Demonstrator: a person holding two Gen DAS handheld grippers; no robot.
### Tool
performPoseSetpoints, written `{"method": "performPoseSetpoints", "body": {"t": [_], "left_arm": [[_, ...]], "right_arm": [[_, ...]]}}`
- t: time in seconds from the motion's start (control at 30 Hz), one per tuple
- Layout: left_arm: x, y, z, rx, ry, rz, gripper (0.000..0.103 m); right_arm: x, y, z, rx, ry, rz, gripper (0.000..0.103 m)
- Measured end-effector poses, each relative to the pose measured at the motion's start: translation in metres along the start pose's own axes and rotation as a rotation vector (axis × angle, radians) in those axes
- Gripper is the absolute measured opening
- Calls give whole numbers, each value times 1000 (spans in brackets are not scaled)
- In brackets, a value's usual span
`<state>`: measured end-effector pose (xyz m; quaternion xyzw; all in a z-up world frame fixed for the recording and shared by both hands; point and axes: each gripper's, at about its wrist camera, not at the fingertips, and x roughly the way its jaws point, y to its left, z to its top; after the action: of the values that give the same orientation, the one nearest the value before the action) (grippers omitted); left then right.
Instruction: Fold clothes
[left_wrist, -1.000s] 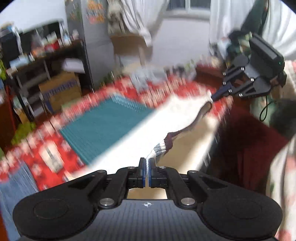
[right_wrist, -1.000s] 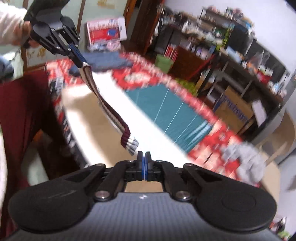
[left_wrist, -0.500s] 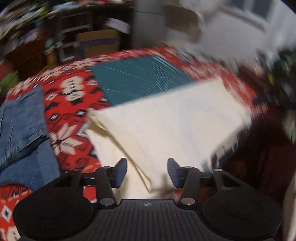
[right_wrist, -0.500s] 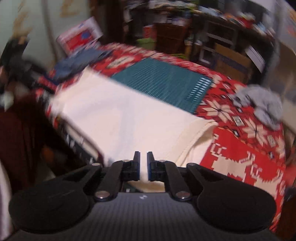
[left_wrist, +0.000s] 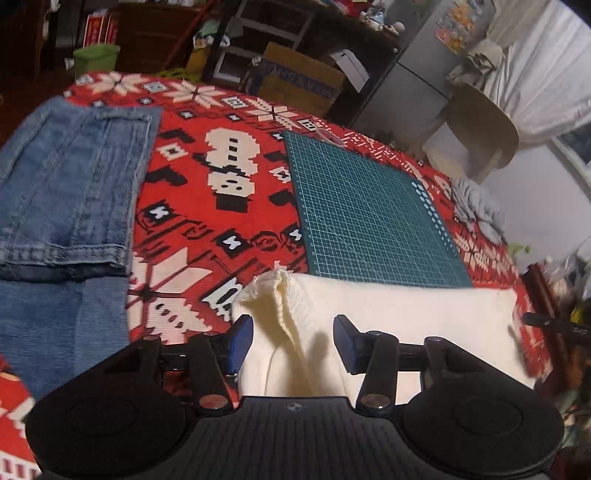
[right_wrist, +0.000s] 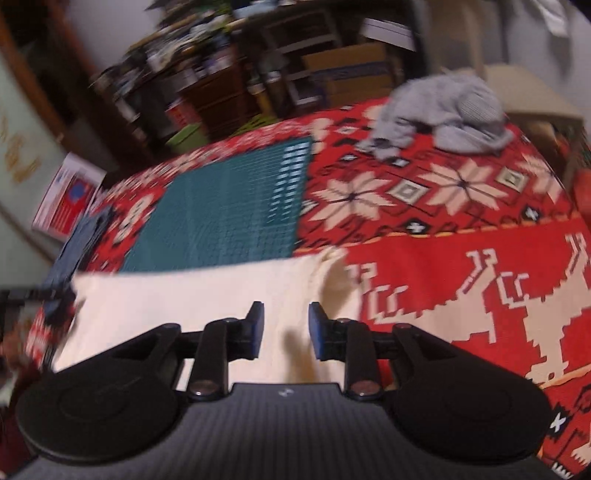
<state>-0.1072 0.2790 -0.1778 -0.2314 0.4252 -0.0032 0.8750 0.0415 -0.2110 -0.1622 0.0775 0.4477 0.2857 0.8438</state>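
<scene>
A cream sweater (left_wrist: 406, 317) lies folded flat at the near edge of the table, on the red patterned cloth (left_wrist: 207, 229). My left gripper (left_wrist: 291, 332) hovers over the sweater's left end. A raised ribbed fold stands between its jaws, which are closing, but the pads do not press on it. In the right wrist view my right gripper (right_wrist: 286, 317) is over the right end of the cream sweater (right_wrist: 184, 302). Its jaws are opening, with only flat cloth beneath them.
Folded blue jeans (left_wrist: 66, 177) lie on the left of the table. A green cutting mat (left_wrist: 365, 210) sits beyond the sweater. A crumpled grey garment (right_wrist: 443, 110) lies at the far right corner. Shelves, boxes and a chair crowd the room behind.
Both grippers were shut on the sweater's striped hem, held up in the air. They have let go and dropped toward the table, and the sweater now lies folded flat.
</scene>
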Motion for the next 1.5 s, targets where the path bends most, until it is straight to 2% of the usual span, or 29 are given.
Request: {"method": "performPoseSetpoints", "body": {"t": [0.03,0.17,0.27,0.33,0.37,0.43,0.6,0.8,0.83,0.9,0.97,1.03,1.13,1.17,1.23,1.4,1.43,1.47,1.5], "left_arm": [[2,1,1,-1,7,-5,37],[10,3,3,-9,14,-18,34],[14,7,5,-17,4,-26,24],[17,10,7,-26,3,-34,6],[18,10,7,-21,0,-43,5],[15,8,9,-10,-24,-47,4],[8,13,19,-27,-79,-58,4],[27,23,23,-80,-28,-42,5],[28,24,22,-89,-24,-41,8],[25,22,20,-78,-32,-31,11],[21,20,18,-61,-41,-21,16],[13,13,16,-17,-64,-1,33],[-4,-4,11,50,-115,47,41],[-8,-12,9,80,-127,71,41],[-16,-28,3,135,-145,99,41],[-27,-72,-23,248,-136,26,40],[-26,-80,-30,265,-122,8,35],[-23,-88,-36,283,-96,-5,30],[-18,-94,-43,299,-63,-19,19]], "right_arm": [[5,-5,2,23,2,-7,33],[20,-20,4,75,-2,-14,34],[27,-21,6,80,-19,26,33],[34,-19,7,77,-7,31,12],[38,-17,7,75,-2,33,4],[43,-14,8,68,-1,36,4],[37,-18,22,112,-80,54,4],[57,-26,20,141,-48,29,4],[58,-28,18,150,-45,30,5],[58,-30,15,164,-47,20,16],[52,-28,13,155,-55,6,17],[43,-21,12,112,-69,-22,17],[24,-1,7,17,-105,-85,21],[18,6,5,-13,-113,-98,28],[6,21,-2,-66,-114,-97,31],[-8,63,-29,-183,-75,-55,31],[-8,71,-36,-204,-63,-47,30],[-8,78,-44,-218,-47,-40,24],[-5,84,-51,-222,-17,-30,12]]}}
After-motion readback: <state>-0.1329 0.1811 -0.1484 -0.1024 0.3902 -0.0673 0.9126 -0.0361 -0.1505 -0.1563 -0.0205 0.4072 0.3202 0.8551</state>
